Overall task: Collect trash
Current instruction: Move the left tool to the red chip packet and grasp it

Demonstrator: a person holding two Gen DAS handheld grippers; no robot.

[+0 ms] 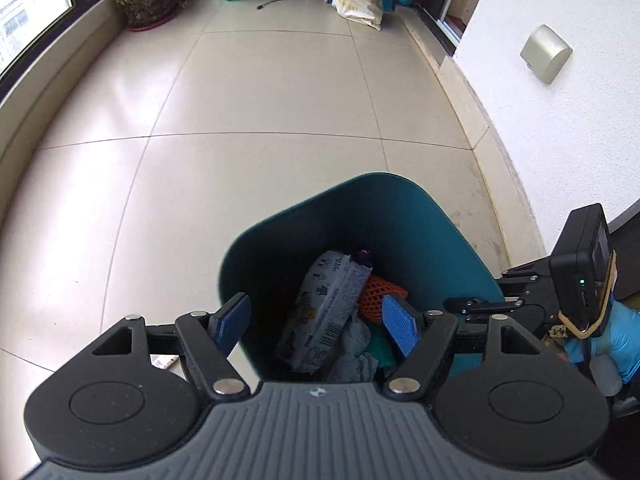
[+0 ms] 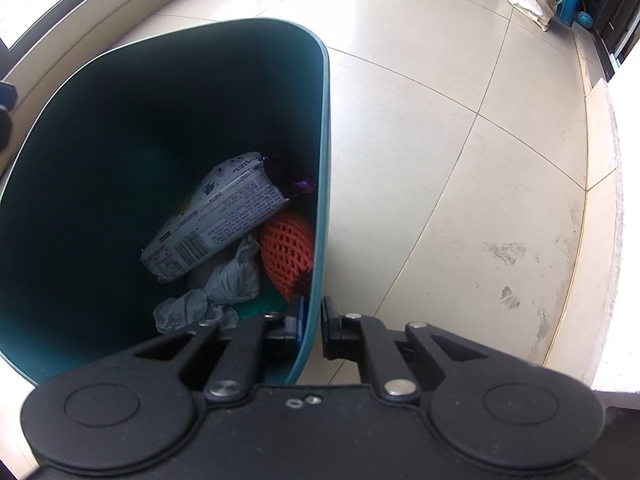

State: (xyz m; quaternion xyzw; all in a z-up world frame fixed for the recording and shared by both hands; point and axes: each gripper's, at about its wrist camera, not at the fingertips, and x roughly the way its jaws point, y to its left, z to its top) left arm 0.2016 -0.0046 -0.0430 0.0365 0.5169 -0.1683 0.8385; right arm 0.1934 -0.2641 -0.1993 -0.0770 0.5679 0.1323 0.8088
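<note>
Two grippers are on my feeds, both at a deep teal plastic trash bin (image 2: pixel 324 128) standing on pale glossy floor tiles (image 1: pixel 256 92). My right gripper (image 2: pixel 311 326) is clamped on the bin's near wall, one blue pad inside the rim and one outside, pinching the thin plastic between them. My left gripper (image 1: pixel 316 322) hangs over the bin's mouth with its ridged blue pads (image 1: pixel 400 326) spread wide and nothing between them. Down inside the bin I see a white printed wet-wipe packet (image 2: pixel 218 216) lying aslant on the heap, an orange foam fruit net (image 2: pixel 286 254) against the wall beside it, crumpled grey tissue (image 2: pixel 216 296) nearer me, and a purple wrapper (image 2: pixel 298 184) behind the packet.
</note>
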